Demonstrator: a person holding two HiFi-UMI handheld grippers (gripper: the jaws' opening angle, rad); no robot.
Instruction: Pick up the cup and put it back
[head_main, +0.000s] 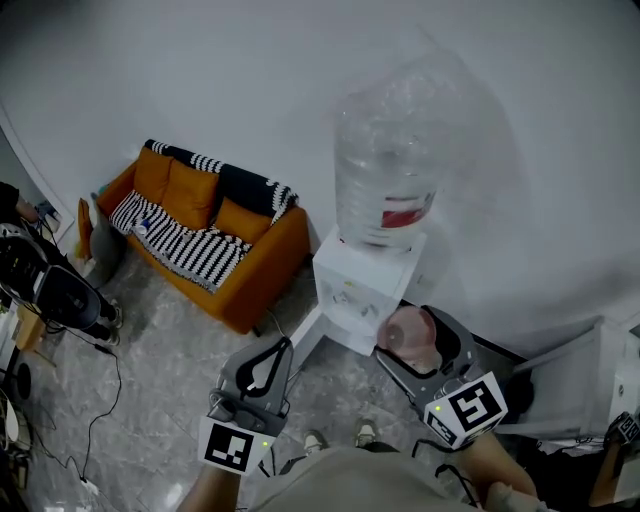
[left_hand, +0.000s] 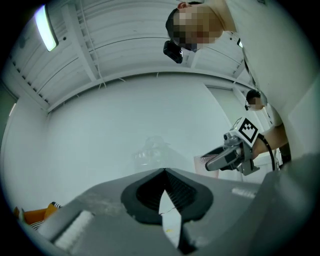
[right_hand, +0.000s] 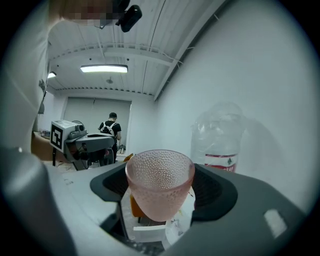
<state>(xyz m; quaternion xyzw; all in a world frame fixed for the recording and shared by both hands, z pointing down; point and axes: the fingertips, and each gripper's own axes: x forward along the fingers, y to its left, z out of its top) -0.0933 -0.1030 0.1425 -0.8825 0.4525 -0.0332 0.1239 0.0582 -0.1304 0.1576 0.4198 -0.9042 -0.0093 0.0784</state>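
Now right gripper (head_main: 412, 340) pinches pink cup (right_hand: 160, 187) across its wall; cup upright, lifted, just near water dispenser (head_main: 365, 290) front. Left gripper (head_main: 275, 355) jaws pressed together, empty, near left. Likely best: lower cup level, seat base fully before loosening, no tilt.

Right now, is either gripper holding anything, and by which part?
The right gripper holds the pink cup by its side walls, one jaw on each side. The left gripper is shut and empty.
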